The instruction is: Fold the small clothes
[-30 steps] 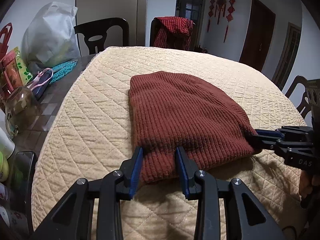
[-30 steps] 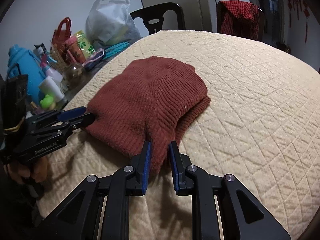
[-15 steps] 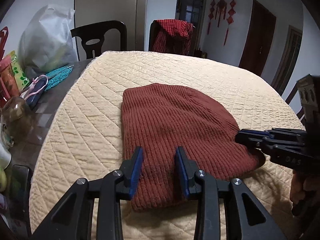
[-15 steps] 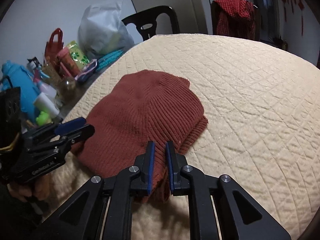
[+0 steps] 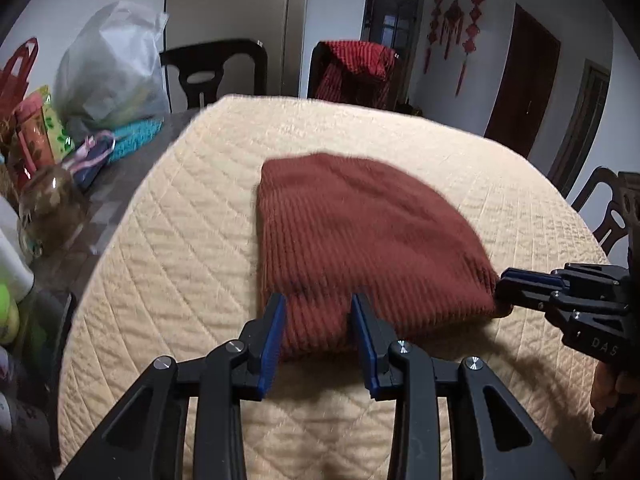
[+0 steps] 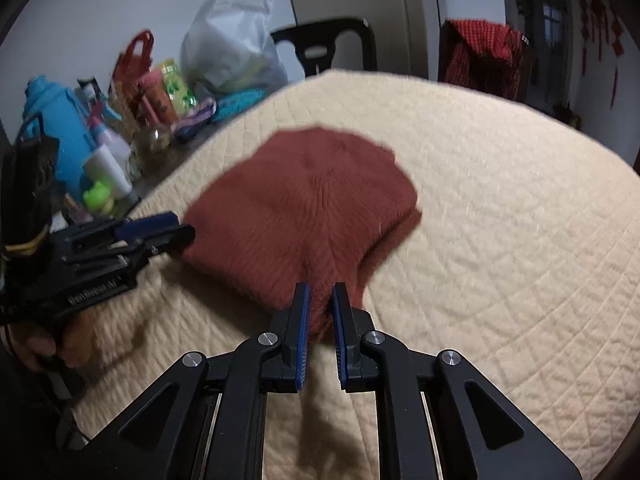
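A rust-brown knit hat (image 5: 360, 240) lies flat on the quilted beige cloth (image 5: 180, 248); it also shows in the right wrist view (image 6: 304, 208). My left gripper (image 5: 318, 312) has its jaws apart around the hat's near edge, which lies between them. My right gripper (image 6: 319, 300) is shut on the hat's other near corner, with knit fabric pinched between the blue pads. Each gripper shows in the other's view, the right one (image 5: 520, 280) at the hat's right corner and the left one (image 6: 160, 228) at its left corner.
Clutter stands along the table's left side: a white plastic bag (image 5: 108, 68), a blue jug (image 6: 56, 132), bottles, a glass jar (image 5: 48, 204). Dark chairs (image 5: 216, 68) stand at the far edge, one draped with a red checked cloth (image 5: 356, 68).
Both grippers have moved with the hat's near edge, first away over the hat, then back toward me. The left jaws stayed apart and the right stayed pinched.
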`<state>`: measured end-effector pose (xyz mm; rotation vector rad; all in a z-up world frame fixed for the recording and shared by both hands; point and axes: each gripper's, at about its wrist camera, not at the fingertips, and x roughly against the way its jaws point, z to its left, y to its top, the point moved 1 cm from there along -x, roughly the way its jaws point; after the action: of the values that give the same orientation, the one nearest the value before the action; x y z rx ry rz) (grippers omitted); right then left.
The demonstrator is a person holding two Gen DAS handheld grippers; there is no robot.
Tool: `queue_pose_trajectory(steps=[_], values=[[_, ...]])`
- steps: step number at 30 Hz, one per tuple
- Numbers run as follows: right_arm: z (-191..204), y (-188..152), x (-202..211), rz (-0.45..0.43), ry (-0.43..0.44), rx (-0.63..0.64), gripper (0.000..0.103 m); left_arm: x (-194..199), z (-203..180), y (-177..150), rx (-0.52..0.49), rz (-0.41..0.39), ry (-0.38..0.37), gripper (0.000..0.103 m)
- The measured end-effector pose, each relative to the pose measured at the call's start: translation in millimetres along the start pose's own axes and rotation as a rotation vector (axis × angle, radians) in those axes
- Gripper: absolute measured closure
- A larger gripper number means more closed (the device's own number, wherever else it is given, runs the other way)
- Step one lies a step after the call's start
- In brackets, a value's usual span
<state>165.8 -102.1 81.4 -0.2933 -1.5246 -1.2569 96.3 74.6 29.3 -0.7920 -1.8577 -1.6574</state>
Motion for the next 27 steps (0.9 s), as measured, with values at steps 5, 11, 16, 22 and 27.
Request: queue_pose_trajectory(steps=[5, 11, 16, 22, 27], values=[[-1.9, -7.4, 2.6, 0.015, 0.002, -0.015, 0.092, 3.9, -0.3, -10.6, -0.007, 0.009, 0.016, 0.067], [3.0, -22.8, 12.6, 0.038, -0.007, -0.001, 0.091, 12.9, -0.9, -23.2, -0.007, 0.025, 0.032, 0.067], [3.8, -33.6, 15.7, 0.045, -0.030, 0.001, 0.081, 16.7, -3.2, -32.5, -0.007, 0.034, 0.048, 0.067], [3.1, -41.1, 11.1, 0.064, -0.071, 0.025, 0.068, 13.2, -1.7, -37.8, 0.005, 0.060, 0.088, 0.066], [7.1, -45.5, 9.6, 0.047, -0.094, 0.067, 0.068, 11.1, 0.6, -42.7, 0.021, 0.079, 0.105, 0.064]])
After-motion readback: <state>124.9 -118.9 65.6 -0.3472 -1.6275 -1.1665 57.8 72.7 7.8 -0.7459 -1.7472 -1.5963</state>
